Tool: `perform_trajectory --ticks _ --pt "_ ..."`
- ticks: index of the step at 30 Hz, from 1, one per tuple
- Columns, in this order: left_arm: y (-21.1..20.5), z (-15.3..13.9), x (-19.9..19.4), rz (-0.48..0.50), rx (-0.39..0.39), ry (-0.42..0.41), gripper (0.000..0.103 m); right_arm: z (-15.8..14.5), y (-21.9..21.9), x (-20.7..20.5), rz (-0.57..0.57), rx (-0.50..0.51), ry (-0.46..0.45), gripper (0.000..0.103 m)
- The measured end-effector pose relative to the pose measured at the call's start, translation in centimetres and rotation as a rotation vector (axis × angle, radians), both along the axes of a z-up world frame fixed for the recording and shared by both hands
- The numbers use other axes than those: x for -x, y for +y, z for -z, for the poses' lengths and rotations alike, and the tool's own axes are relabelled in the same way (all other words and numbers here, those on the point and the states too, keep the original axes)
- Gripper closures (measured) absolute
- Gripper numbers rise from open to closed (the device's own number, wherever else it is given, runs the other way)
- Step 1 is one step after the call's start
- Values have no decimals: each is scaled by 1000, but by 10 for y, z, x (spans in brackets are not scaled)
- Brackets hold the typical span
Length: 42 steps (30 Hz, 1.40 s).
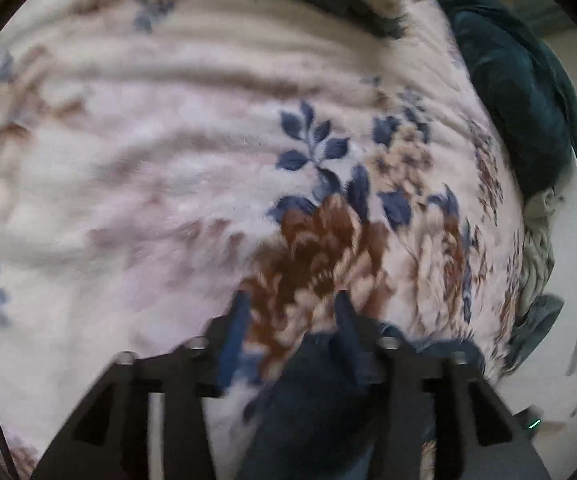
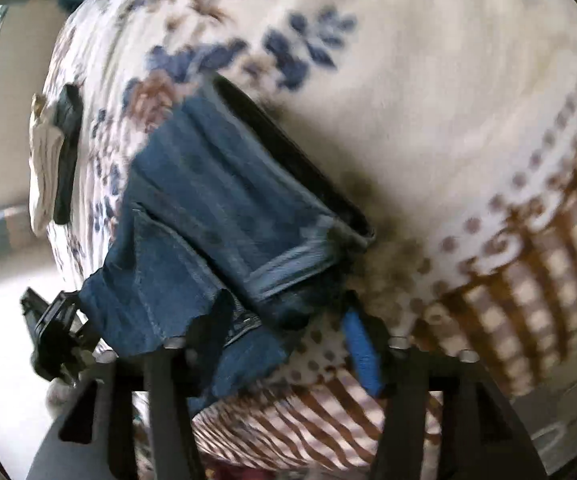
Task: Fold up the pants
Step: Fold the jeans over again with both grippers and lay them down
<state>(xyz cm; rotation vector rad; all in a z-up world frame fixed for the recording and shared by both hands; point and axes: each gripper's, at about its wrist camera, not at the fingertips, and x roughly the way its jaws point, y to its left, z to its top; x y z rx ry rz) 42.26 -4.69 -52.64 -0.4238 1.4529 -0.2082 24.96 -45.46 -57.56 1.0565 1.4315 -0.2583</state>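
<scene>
Folded jeans (image 2: 216, 208) on floral blanket (image 1: 148, 160), left gripper (image 1: 292, 300) spread over denim, right gripper (image 2: 288, 312) spread beside jeans

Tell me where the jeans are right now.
In the right wrist view the jeans lie folded on the floral blanket, left of centre near the bed edge, just ahead of the right gripper.

The floral blanket (image 1: 148, 168) lies bare and wide ahead of the left gripper (image 1: 292, 304); a dark green cloth heap (image 1: 520, 92) blocks its far right edge; folded jeans (image 2: 216, 208) lie across the right gripper (image 2: 284, 312) path.
</scene>
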Motion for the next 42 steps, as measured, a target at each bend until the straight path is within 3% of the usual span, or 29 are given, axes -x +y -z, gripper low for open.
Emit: perform_trajectory --ticks 3,7,10,15,16,17,19,21,23,26,28,29,30,32,35,38,42 --pt "-3 -24 28 21 -17 -37 45 -26 -9 -7 -64 82 -29 34" --pt "-2 -38 55 -10 -7 -50 44 -25 -17 -35 -170 183 -27 32" --pt "8 -39 62 -86 3 -60 37 -4 -34 -48 -189 147 0 32" --pt "30 -51 62 -197 47 -95 37 21 -35 -52 -202 79 0 33" --pt "32 -55 63 -189 39 -110 37 20 -34 -53 -208 76 -25 36" --pt "32 -57 64 -175 36 -112 37 16 -32 -52 -223 94 -43 54" --pt "23 -53 71 -113 17 -90 36 5 -26 -50 -245 78 -92 77" --pt "8 -36 84 -36 -2 -38 36 -4 -20 -52 -268 69 -106 79" --pt "-6 -17 97 24 -26 13 36 -13 -25 -48 -281 124 -105 79" --pt "-20 7 114 59 -9 70 36 5 -42 -42 -239 109 -4 78" --pt "-27 16 116 76 -15 83 36 14 -43 -42 -234 28 26 70" --pt "-30 17 116 83 -16 72 36 16 -43 -43 -238 -5 41 60" --pt "-31 17 116 88 -16 57 36 13 -44 -44 -252 -7 40 50" --pt "-37 19 113 120 -44 32 39 10 -41 -42 -286 19 39 41" --pt "-40 27 106 165 -77 45 40 18 -33 -35 -378 117 116 45" --pt "-42 18 104 169 -68 52 39 20 -34 -33 -385 119 161 45" --pt "-35 -5 112 123 -70 27 34 -35 -13 -58 -516 174 115 42"
